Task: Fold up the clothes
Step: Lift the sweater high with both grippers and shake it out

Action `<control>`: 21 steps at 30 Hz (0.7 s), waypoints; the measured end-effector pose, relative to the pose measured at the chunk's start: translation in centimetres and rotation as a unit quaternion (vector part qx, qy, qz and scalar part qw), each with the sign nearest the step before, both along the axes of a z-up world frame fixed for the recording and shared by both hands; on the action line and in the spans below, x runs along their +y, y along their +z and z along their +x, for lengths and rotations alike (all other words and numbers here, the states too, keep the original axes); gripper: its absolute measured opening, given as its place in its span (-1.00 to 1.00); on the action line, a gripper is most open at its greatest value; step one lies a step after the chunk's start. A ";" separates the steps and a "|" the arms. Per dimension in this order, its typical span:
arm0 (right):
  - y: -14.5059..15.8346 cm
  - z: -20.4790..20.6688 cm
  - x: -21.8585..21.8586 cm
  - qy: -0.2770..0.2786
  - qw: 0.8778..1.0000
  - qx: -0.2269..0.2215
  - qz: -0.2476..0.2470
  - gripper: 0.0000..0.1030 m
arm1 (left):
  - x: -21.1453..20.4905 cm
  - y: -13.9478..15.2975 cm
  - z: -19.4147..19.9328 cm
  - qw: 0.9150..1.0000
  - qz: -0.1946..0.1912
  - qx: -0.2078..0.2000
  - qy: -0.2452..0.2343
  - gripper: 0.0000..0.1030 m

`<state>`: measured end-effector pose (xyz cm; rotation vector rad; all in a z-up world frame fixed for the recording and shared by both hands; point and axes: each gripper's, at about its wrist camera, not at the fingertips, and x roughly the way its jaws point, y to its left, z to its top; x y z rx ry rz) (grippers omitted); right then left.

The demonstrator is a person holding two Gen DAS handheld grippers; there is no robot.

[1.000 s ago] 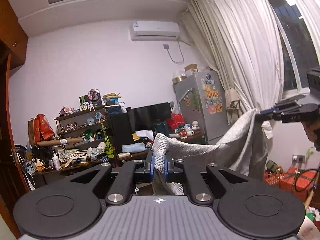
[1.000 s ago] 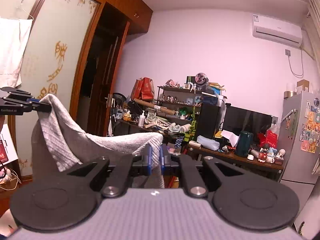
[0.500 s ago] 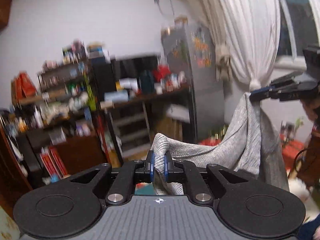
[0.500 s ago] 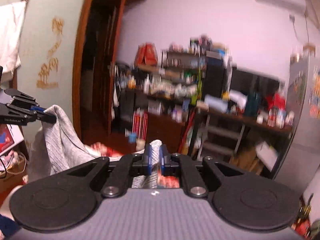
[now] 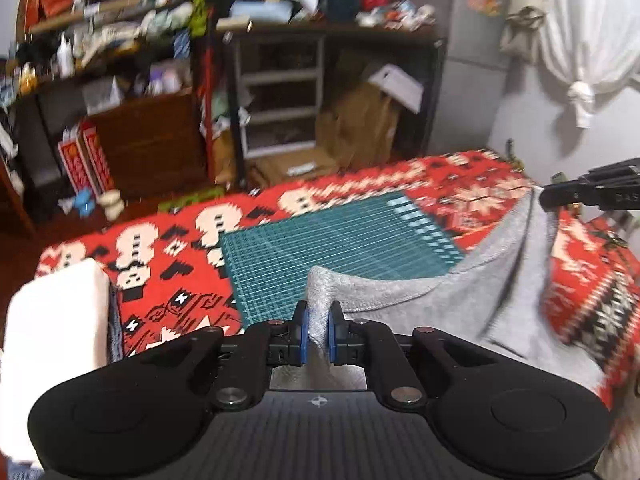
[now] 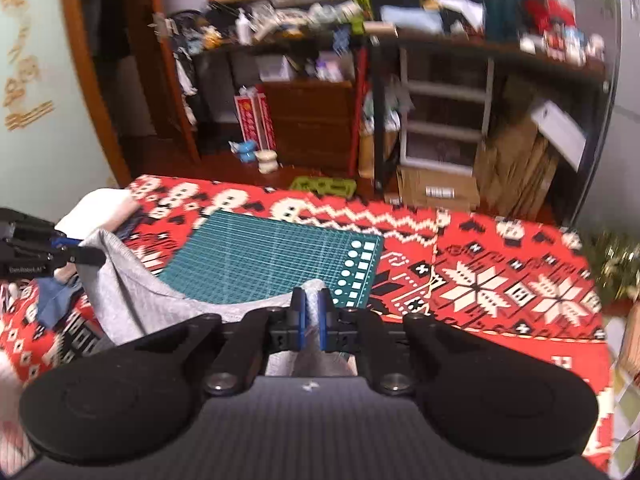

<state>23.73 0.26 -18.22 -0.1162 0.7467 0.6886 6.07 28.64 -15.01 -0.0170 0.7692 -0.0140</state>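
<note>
Both tongs are clenched on the grey sweater (image 5: 460, 300): the left gripper (image 5: 318, 334) pinches one edge, the right gripper (image 6: 311, 322) another, so the cloth hangs stretched between them. The sweater sags over the near edge of the green mat (image 6: 264, 264), with the red patterned cloth (image 6: 500, 272) around the mat. Holding two points apart likely keeps the fabric spread so it can lie flat on the mat. A white folded pile (image 5: 52, 320) sits left of the mat
</note>
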 end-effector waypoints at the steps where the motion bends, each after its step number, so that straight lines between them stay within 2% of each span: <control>1: -0.9 2.2 0.6 -0.001 1.000 0.009 -0.003 -0.87 | 0.6 -0.7 1.5 1.000 -0.004 0.010 0.005 -0.83; 5: -4.1 9.4 4.0 -0.001 0.999 0.043 -0.022 -0.88 | 2.9 -3.2 6.7 0.998 -0.028 0.056 0.013 -0.83; 9: -7.2 15.1 6.6 -0.007 0.997 0.072 -0.041 -0.89 | 4.2 -6.0 11.5 0.994 -0.029 0.103 0.015 -0.83; 15: -10.3 20.6 8.3 -0.028 0.995 0.087 -0.051 -0.90 | 5.4 -6.8 15.6 0.994 -0.012 0.101 0.032 -0.83; 21: -11.4 23.8 8.8 -0.051 0.995 0.075 -0.048 -0.90 | 6.5 -7.6 19.7 0.994 0.006 0.100 0.049 -0.83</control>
